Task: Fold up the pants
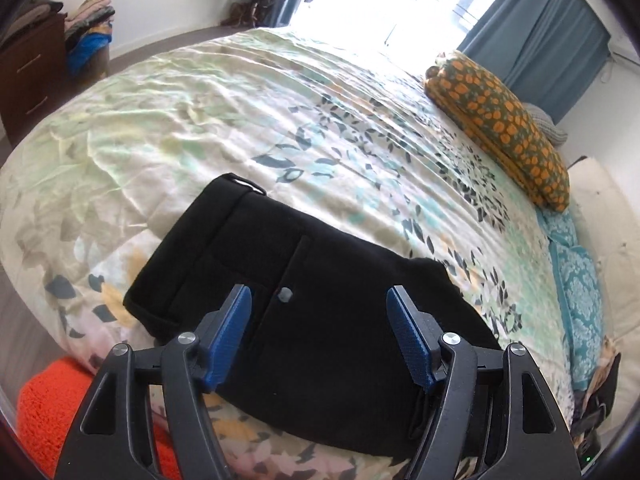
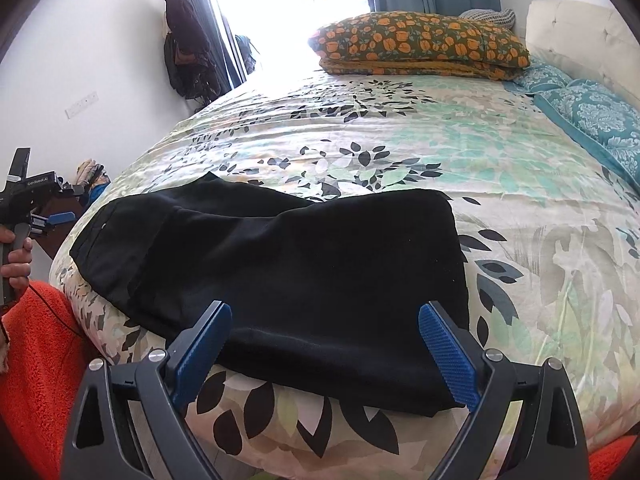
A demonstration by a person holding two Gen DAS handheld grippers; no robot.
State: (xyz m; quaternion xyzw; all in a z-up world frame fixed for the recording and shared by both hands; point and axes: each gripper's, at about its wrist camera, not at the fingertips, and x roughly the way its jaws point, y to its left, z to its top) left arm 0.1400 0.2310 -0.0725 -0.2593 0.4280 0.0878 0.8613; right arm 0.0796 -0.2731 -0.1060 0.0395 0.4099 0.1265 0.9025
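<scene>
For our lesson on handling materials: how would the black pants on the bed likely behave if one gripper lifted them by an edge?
The black pants lie flat and follow the quilt's curve, so they are probably floppy and would drape and unfold. The cloth looks matte, and the ribbed blue pads of the open right gripper should hold it. The layered cloth may feel fairly heavy.
</scene>
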